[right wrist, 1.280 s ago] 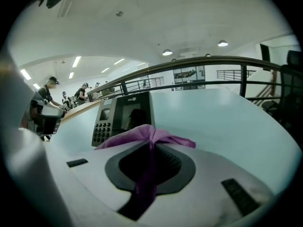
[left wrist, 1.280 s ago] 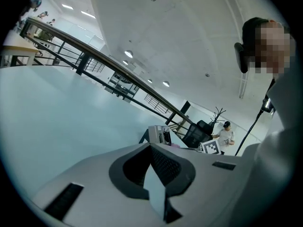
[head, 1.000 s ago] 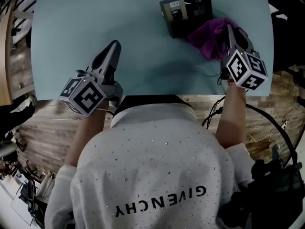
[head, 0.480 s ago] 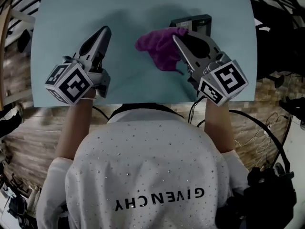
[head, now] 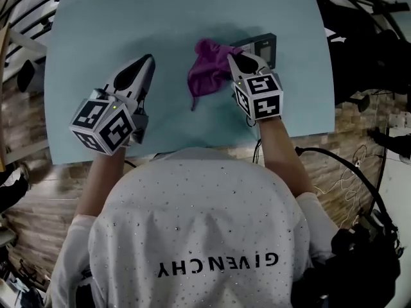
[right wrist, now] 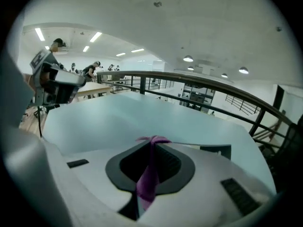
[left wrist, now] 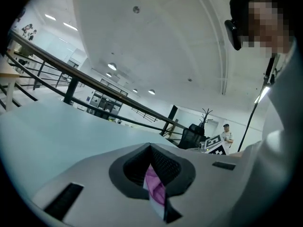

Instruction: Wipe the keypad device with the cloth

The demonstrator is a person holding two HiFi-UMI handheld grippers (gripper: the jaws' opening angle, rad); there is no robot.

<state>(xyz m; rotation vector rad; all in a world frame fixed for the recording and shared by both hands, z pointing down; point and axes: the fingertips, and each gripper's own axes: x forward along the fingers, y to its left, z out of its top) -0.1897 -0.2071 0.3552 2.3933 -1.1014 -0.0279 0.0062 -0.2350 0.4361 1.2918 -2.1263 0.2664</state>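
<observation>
A purple cloth (head: 204, 73) hangs crumpled from my right gripper (head: 231, 59), which is shut on it just left of the dark keypad device (head: 262, 45). That gripper's body covers most of the device. In the right gripper view the cloth (right wrist: 146, 183) is pinched between the closed jaws of the right gripper (right wrist: 152, 143), and a dark edge of the device (right wrist: 216, 150) shows past them. My left gripper (head: 145, 63) is shut and lies apart from the cloth on the table's left. In the left gripper view the left gripper (left wrist: 150, 146) shows a purple sliver in its slit.
The pale blue table (head: 128, 18) has its front edge close to the person's body. Wooden floor and cables (head: 340, 165) lie to the right below it. A railing and dark furniture stand beyond the table's far side.
My right gripper has carried the cloth from the device's right side across to its left and turned more upright. The left gripper has stayed about where it was.
</observation>
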